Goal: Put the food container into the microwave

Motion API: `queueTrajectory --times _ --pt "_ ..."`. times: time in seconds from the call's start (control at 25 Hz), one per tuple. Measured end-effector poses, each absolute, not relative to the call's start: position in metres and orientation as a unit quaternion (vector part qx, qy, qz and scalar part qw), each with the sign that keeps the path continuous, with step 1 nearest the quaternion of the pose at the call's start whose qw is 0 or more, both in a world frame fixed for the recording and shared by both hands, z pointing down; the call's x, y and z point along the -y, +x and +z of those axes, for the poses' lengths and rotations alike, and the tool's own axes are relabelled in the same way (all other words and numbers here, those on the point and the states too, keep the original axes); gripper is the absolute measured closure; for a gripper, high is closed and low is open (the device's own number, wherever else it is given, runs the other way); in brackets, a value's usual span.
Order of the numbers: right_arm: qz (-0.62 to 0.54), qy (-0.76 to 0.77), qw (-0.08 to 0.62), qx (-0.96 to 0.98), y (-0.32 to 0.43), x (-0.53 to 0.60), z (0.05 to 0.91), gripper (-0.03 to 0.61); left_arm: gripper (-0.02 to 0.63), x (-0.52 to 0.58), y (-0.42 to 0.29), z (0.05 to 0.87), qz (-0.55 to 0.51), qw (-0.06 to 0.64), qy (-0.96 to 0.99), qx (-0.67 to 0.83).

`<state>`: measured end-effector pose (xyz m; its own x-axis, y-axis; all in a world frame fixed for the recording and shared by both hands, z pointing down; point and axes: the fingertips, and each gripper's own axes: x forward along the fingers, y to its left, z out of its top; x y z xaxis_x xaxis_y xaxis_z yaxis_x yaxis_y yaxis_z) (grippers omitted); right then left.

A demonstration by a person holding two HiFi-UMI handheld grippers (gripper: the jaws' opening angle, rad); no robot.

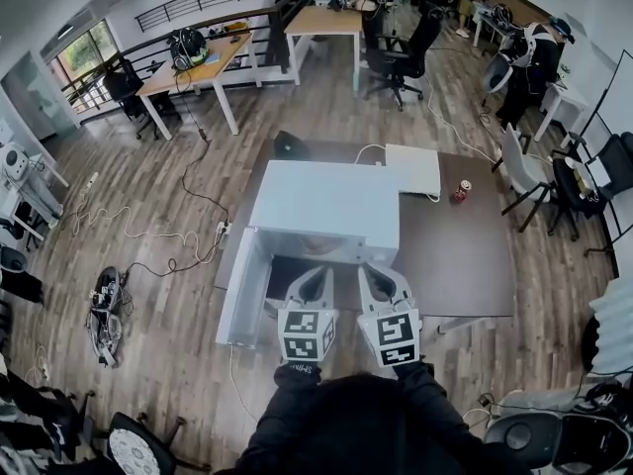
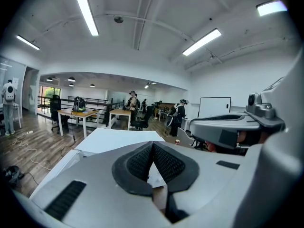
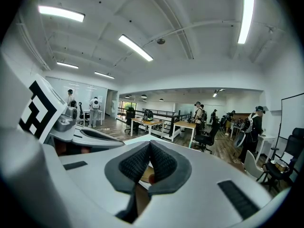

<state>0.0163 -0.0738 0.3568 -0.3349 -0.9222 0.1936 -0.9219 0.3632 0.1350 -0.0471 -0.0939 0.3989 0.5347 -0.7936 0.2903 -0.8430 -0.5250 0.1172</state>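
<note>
Nearest, at the bottom of the head view, two dark sleeves (image 1: 326, 433). Just ahead of them, side by side and close together, the left gripper (image 1: 316, 275) and the right gripper (image 1: 382, 273), each with a marker cube (image 1: 307, 332) facing up. Both clenched on nothing: in each gripper view, black ribbed pads (image 2: 164, 163) pressed tip to tip, with only a narrow wedge of gap lower down.

Directly past the tips, the open front of the white microwave (image 1: 326, 206), its door (image 1: 242, 290) swung out to the left. Just inside that opening, under the front edge of the top, a small tan shape, most likely the food container (image 1: 316, 246), though too small to be sure.

Underneath it all, a dark table (image 1: 455, 255). Further right on it, a red can (image 1: 461, 191), well apart from the microwave. Just beside the microwave's far right corner, a flat white box (image 1: 413, 166).

Beyond, wooden floor (image 1: 148, 265) with trailing cables, desks, office chairs and people standing about.
</note>
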Motion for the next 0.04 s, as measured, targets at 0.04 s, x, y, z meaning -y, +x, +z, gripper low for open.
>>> queueTrajectory --times 0.04 --pt "-0.001 0.565 0.119 0.817 0.0173 0.0743 0.3568 0.555 0.581 0.0944 -0.0459 0.3988 0.101 0.122 0.868 0.471"
